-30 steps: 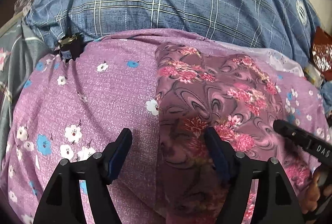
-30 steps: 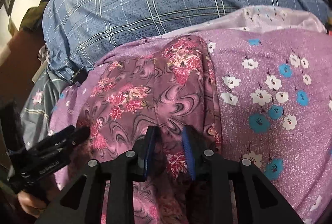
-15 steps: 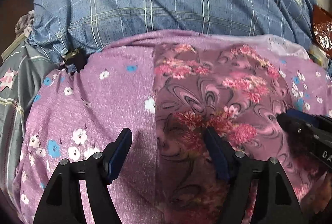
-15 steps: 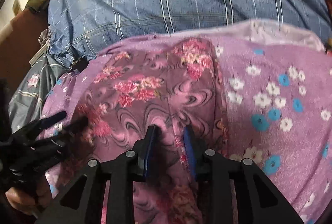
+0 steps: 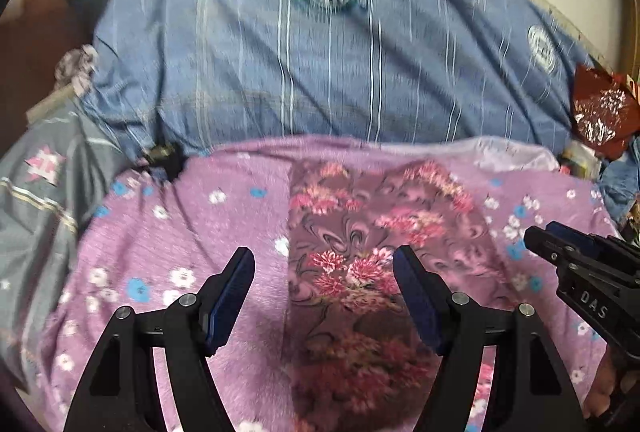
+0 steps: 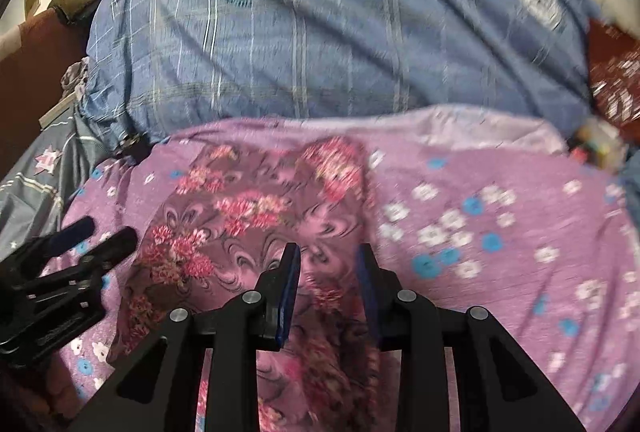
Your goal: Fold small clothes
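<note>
On a bed, a folded garment (image 5: 360, 260) in mauve cloth with pink flowers and dark swirls lies flat on a lilac sheet (image 5: 180, 232) printed with white and blue blossoms. Seen from the left wrist camera, the garment runs as a long strip from 12 o'clock down to 6 o'clock, just right of centre, with a straight left edge.

At the bottom of that view, the left gripper (image 5: 322, 274) hangs over the cloth with its jaws spread wide and nothing between them. Its left finger is above the sheet, its right finger above the garment; the pads press on neither. The right gripper (image 5: 560, 240) comes in from 3 o'clock, beside the garment's right edge.

From the right wrist camera, the right gripper (image 6: 327, 264) hovers over the garment's right half, near 6 o'clock. Its jaws stand a little apart and grip nothing; the garment lies loose below them. The left gripper (image 6: 100, 232) shows at 9 o'clock, at the garment's left edge.

Beyond the sheet, at 12 o'clock, lies a large blue checked pillow (image 5: 320, 72) with round badges. A grey cloth (image 5: 44, 200) with a pink star sits at 9 o'clock, and a red crinkled wrapper (image 5: 600, 112) at 2 o'clock. Both views are somewhat blurred.
</note>
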### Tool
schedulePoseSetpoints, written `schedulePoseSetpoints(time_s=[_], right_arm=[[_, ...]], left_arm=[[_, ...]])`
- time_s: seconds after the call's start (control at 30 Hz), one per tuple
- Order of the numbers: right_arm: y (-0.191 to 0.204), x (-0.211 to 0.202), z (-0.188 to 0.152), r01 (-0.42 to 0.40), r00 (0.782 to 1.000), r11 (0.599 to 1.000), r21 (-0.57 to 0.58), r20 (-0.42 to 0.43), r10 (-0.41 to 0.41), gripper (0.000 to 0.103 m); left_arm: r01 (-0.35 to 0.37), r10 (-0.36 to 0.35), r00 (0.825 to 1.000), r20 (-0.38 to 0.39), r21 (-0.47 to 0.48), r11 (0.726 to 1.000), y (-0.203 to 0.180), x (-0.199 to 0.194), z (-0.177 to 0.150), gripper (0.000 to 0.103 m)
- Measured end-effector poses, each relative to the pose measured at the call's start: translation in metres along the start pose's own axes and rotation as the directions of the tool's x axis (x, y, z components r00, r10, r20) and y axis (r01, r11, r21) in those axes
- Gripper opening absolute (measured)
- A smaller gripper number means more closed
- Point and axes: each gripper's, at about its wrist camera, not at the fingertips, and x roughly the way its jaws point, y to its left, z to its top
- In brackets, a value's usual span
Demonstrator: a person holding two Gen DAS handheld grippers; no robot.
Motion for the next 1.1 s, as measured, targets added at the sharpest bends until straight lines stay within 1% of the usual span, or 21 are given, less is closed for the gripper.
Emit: schedulePoseSetpoints(time_s=[0.1, 0.17, 0.23, 0.33, 0.4, 0.57, 0.67, 0.8, 0.9, 0.97, 1.1], right_arm=[[0.002, -0.029, -0.001, 0.053, 0.998, 0.999, -0.009, 0.04, -0.052, 0.031], [0.005, -0.05, -0.005, 0.076, 0.995, 0.997, -0.015, 0.065, -0.074, 0.032], [0.008, -0.068, -0.008, 0.079, 0.994, 0.997, -0.016, 0.081, -0.078, 0.033], [0.012, -0.099, -0.009, 0.073, 0.991, 0.997, -0.009, 0.109, -0.072, 0.037], [0.016, -0.123, -0.007, 0.094, 0.987, 0.995, -0.015, 0.136, -0.091, 0.04], [0.019, -0.182, -0.003, 0.11, 0.97, 0.994, -0.007, 0.218, -0.106, 0.05], [0.021, -0.213, -0.003, 0.123, 0.959, 0.992, -0.005, 0.257, -0.117, 0.053], [0.022, -0.243, -0.005, 0.125, 0.948, 0.992, -0.006, 0.295, -0.118, 0.055], [0.024, -0.261, -0.01, 0.131, 0.941, 0.991, -0.008, 0.316, -0.121, 0.057], [0.024, -0.268, -0.013, 0.13, 0.939, 0.991, -0.008, 0.323, -0.121, 0.058], [0.023, -0.281, -0.02, 0.133, 0.935, 0.991, -0.006, 0.333, -0.123, 0.058]], left_arm=[[-0.036, 0.036, 0.998, 0.053, 0.001, 0.999, -0.005, -0.04, -0.012, 0.074], [-0.048, 0.047, 0.997, 0.068, 0.015, 0.999, -0.007, -0.063, -0.02, 0.075], [-0.065, 0.061, 0.995, 0.084, 0.047, 0.997, -0.013, -0.087, -0.026, 0.076], [-0.117, 0.107, 0.987, 0.118, 0.081, 0.99, -0.022, -0.125, -0.031, 0.079], [-0.134, 0.12, 0.982, 0.147, 0.088, 0.987, -0.027, -0.152, -0.033, 0.081], [-0.139, 0.124, 0.973, 0.194, 0.067, 0.988, -0.025, -0.216, -0.042, 0.085], [-0.154, 0.138, 0.962, 0.234, 0.047, 0.987, -0.021, -0.251, -0.046, 0.089], [-0.178, 0.162, 0.942, 0.293, 0.028, 0.984, -0.017, -0.287, -0.056, 0.098], [-0.189, 0.172, 0.928, 0.332, 0.02, 0.982, -0.021, -0.312, -0.067, 0.102], [-0.187, 0.168, 0.925, 0.342, 0.023, 0.982, -0.023, -0.323, -0.076, 0.102], [-0.171, 0.153, 0.93, 0.333, 0.025, 0.985, -0.026, -0.338, -0.086, 0.102]])
